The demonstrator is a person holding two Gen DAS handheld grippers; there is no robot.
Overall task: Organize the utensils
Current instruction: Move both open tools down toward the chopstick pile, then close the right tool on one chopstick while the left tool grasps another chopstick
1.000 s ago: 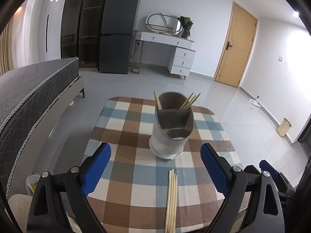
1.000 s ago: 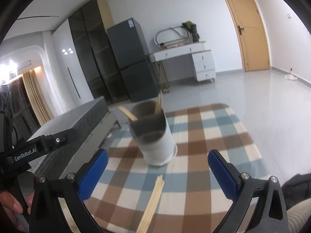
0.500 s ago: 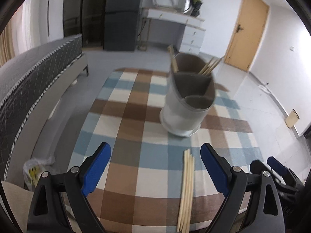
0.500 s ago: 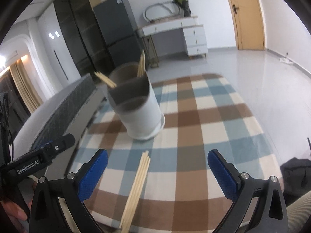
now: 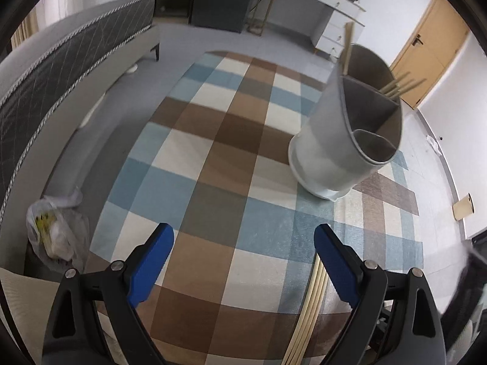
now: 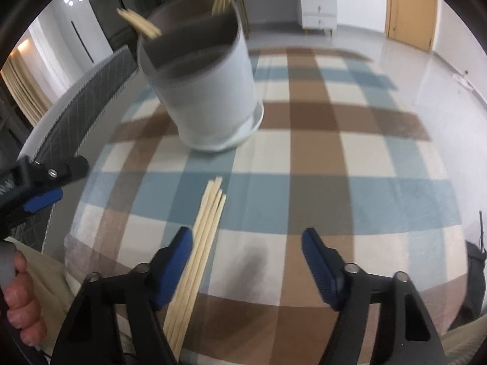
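A white utensil holder with grey inner compartments stands on the checked tablecloth; it also shows in the right wrist view. Several chopsticks stick out of its far compartment. A bundle of loose wooden chopsticks lies flat near the table's front edge, just inside my right gripper's left finger; in the left wrist view the bundle lies by the right finger. My left gripper is open and empty above the cloth. My right gripper is open and empty.
A grey bed runs along the table's left side. A plastic bag lies on the floor beside it. A white desk and a wooden door stand at the back. My left gripper shows at the left in the right wrist view.
Both grippers have tilted down and moved closer to the table. The holder has shifted up and away in both views, and the loose chopsticks now lie beside the fingers.
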